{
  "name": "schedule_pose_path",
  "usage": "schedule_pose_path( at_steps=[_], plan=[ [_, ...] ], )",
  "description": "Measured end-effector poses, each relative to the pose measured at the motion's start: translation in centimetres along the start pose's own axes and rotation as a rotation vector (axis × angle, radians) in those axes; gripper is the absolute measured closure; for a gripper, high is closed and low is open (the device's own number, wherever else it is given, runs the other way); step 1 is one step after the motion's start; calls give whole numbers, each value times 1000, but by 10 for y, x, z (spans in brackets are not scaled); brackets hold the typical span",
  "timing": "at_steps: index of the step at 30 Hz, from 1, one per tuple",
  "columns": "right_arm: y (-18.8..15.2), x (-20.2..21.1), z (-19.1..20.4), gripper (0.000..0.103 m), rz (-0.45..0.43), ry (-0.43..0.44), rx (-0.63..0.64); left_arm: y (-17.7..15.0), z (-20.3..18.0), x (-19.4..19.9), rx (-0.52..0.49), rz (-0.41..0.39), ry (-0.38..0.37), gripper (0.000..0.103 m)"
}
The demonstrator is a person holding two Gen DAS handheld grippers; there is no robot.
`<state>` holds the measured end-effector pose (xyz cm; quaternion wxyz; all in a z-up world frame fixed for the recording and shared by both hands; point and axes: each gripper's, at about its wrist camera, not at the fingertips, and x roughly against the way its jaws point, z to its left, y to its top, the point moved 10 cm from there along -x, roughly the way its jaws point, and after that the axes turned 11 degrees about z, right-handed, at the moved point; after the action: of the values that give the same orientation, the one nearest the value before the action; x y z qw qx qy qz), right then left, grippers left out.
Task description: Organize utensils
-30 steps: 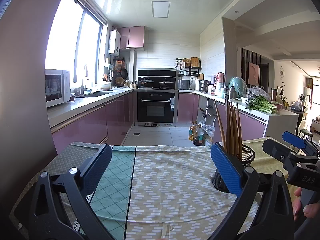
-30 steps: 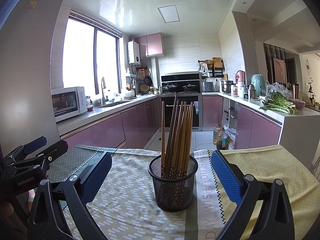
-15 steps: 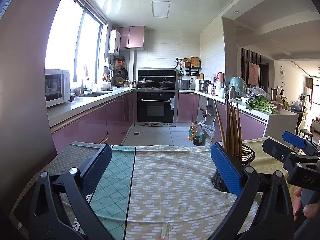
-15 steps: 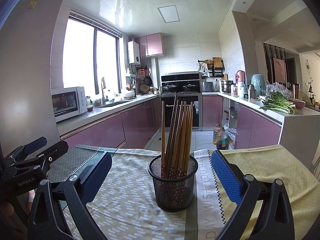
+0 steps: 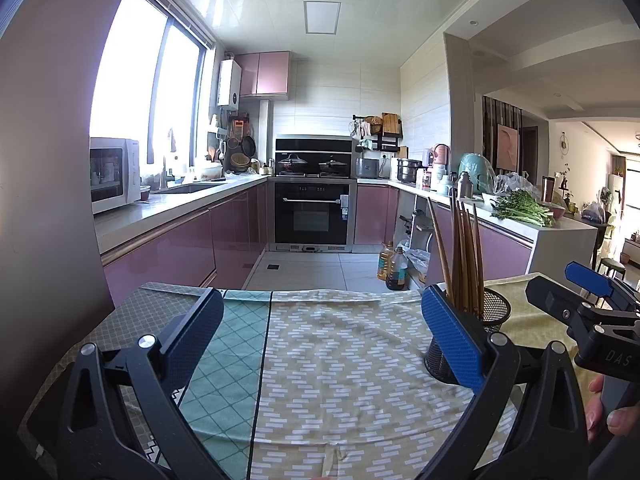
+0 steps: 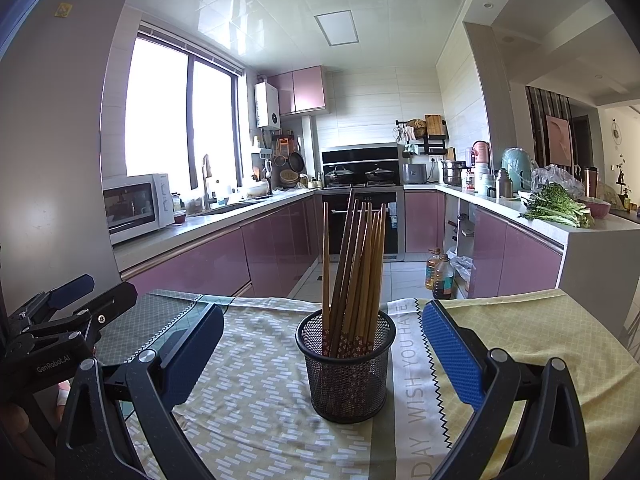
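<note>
**Chopsticks Gathered, Grippers Idle**

About nine wooden chopsticks [image 6: 352, 264] stand bundled in one black mesh holder [image 6: 346, 372] on the cloth-covered table [image 6: 256, 400]. No loose utensils show, so sorting looks finished. The left gripper [image 5: 320, 332] and right gripper [image 6: 322, 350] both hang spread wide, holding nothing.

One mesh holder [image 6: 346, 364]; about ten chopsticks [image 6: 356, 264]; two oil bottles [image 6: 439, 274]; one microwave [image 6: 136, 206].
</note>
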<state>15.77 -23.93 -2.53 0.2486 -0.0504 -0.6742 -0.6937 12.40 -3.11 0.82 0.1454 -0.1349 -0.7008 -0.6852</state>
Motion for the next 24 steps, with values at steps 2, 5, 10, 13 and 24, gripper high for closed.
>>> schedule_pose_path(
  at_steps=[2, 5, 10, 13, 24],
  plan=[
    [0, 0, 0, 7, 1, 0, 1, -1, 0, 0, 0, 1, -1, 6],
    [0, 0, 0, 7, 2, 1, 0, 0, 0, 0, 1, 1, 0, 6],
    [0, -1, 0, 7, 2, 1, -2, 0, 0, 0, 0, 1, -1, 6],
    [0, -1, 0, 7, 3, 1, -2, 0, 0, 0, 0, 2, -1, 6],
    [0, -1, 0, 7, 1, 2, -1, -1, -1, 0, 2, 3, 0, 6]
  ],
)
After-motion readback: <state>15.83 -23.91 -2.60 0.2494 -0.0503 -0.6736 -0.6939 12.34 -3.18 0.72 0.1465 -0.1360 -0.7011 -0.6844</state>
